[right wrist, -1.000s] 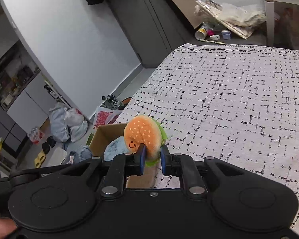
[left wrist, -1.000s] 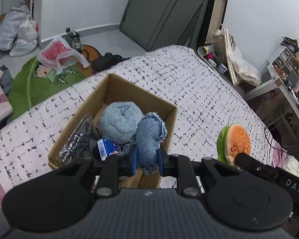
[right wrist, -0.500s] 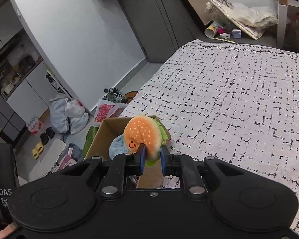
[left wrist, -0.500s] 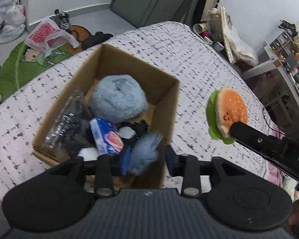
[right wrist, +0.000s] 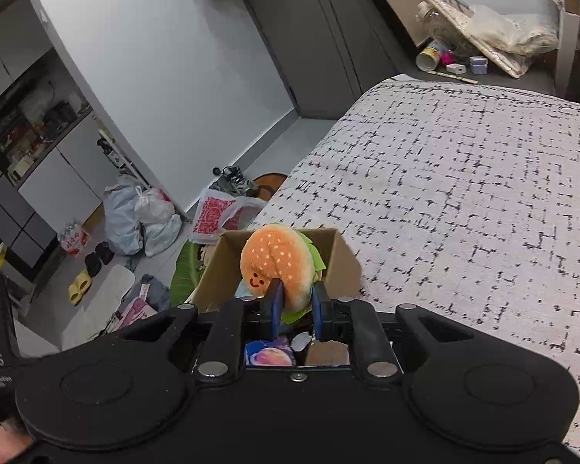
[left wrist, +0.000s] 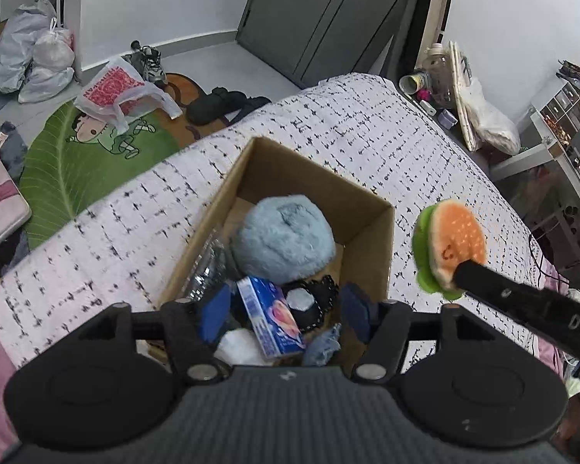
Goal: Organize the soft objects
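Key relation: the burger plush [right wrist: 276, 266] hangs in the air beside the right wall of the cardboard box [left wrist: 371, 208], just outside its rim in the left wrist view; the opening lies to its left and lower.
Nearer hand: the right gripper [right wrist: 294, 305] carries the plush, so the drop falls to it.
Right fingers: pinching the plush's lower edge, bun face toward the camera.
Left gripper [left wrist: 282, 313]: fingers spread wide over the near end of the box, holding nothing.
Denim piece [left wrist: 323, 344]: lies inside the box at its near edge, below the left fingers.
Plush look: round orange bun with pale seeds, smiling face, green felt lettuce rim; flat disc, soft.
Box contents: fluffy blue ball [left wrist: 286, 237], small blue carton [left wrist: 270, 317], clear plastic bag [left wrist: 208, 266].
Support: the box stands on the bed [right wrist: 464, 193].
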Motion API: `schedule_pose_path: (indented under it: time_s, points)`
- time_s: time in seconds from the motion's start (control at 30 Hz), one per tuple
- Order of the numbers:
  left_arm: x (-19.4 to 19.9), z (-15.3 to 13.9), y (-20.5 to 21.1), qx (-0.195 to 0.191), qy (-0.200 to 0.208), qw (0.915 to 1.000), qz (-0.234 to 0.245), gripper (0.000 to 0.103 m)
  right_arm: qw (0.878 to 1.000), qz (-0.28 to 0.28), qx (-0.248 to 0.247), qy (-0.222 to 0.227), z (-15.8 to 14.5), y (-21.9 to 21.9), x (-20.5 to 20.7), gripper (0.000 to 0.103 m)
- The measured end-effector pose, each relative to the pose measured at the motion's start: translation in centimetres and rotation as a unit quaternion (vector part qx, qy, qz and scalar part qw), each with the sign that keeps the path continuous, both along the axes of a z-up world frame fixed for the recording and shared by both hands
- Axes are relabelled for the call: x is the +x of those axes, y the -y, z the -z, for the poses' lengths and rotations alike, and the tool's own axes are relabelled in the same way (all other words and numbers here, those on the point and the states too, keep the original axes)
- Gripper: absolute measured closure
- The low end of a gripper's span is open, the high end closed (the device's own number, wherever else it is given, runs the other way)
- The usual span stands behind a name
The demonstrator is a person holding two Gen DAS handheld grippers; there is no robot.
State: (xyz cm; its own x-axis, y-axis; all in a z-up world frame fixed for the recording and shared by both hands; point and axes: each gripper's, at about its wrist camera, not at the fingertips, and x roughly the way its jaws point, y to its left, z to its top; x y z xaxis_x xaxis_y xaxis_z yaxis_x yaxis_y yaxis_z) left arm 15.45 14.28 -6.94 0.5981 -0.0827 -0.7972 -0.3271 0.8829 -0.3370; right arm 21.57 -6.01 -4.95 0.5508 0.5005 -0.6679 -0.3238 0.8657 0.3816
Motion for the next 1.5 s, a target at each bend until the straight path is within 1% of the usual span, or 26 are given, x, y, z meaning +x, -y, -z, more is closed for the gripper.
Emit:
schedule_pose_path:
  time_s: [0.07,0.13,0.17,0.2,0.23,0.37,0.43,0.47,0.57,0.6,0.67,0.73,1.0,1.07,1.17,1.3,1.5]
  points:
    - [0.1,-0.2,-0.3,0.004,0.001,1.0,0.002,0.036,1.0,-0.005,0.005,-0.007,0.3,-0.5,0.0,0.086]
    - [0.0,-0.3,-0.6,0.007,0.003,1.0,0.004,0.035,1.0,-0.006,0.017,-0.011,0.3,-0.6,0.0,0.081]
    - [0.0,-0.3,-0.8,0.008,0.005,0.9999,0.005,0.035,1.0,-0.002,0.023,-0.012,0.3,-0.6,0.0,0.067]
    - [0.0,-0.4,-0.8,0.013,0.004,0.9999,0.006,0.035,1.0,0.007,0.024,-0.013,0.2,-0.4,0.1,0.058]
    - [0.0,-0.5,-0.8,0.017,0.003,0.9998,0.007,0.035,1.0,0.014,0.021,-0.01,0.0,-0.2,0.0,0.047]
    - [-0.2,-1.2,-0.8,0.019,0.004,0.9997,0.017,0.035,1.0,0.025,0.017,-0.002,-0.7,0.4,-0.4,0.046]
    - [-0.4,-1.5,-0.6,0.014,0.004,0.9996,0.023,0.029,0.999,0.03,0.016,-0.001,-1.0,0.8,-0.7,0.044]
    - [-0.5,-1.8,-0.4,0.014,0.005,0.9996,0.024,0.025,0.999,0.031,0.014,0.001,-1.1,1.0,-0.9,0.04]
    - [-1.0,-2.4,0.4,0.026,0.009,0.9991,0.034,0.021,0.999,0.037,0.016,0.006,-1.6,2.0,-1.5,0.03]
    - [-1.1,-2.6,0.7,0.028,0.01,0.9989,0.037,0.019,0.999,0.04,0.019,0.005,-1.8,2.5,-1.7,0.029]
    - [-1.4,-3.0,1.2,0.032,0.009,0.9986,0.042,0.016,0.999,0.046,0.022,0.005,-2.2,3.4,-1.9,0.024]
    - [-1.7,-3.3,1.7,0.042,0.008,0.9981,0.046,0.015,0.998,0.052,0.023,0.012,-2.6,4.1,-2.3,0.021]
    - [-3.0,-5.0,3.5,0.051,0.013,0.997,0.058,0.009,0.998,0.05,0.034,0.035,-4.5,6.5,-4.5,0.012]
    - [-3.5,-5.5,4.0,0.057,0.016,0.9964,0.06,0.008,0.997,0.048,0.039,0.042,-4.9,7.1,-5.1,0.007]
    - [-4.3,-6.1,4.6,0.064,0.023,0.9957,0.062,0.007,0.997,0.042,0.041,0.049,-5.2,7.7,-5.8,0.006]
    - [-5.4,-6.8,5.7,0.073,0.036,0.9948,0.061,0.001,0.996,0.041,0.045,0.059,-5.5,8.7,-6.8,0.002]
    - [-7.2,-7.4,7.3,0.084,0.045,0.9932,0.066,0.001,0.996,0.039,0.036,0.065,-5.6,10.2,-8.4,0.0]
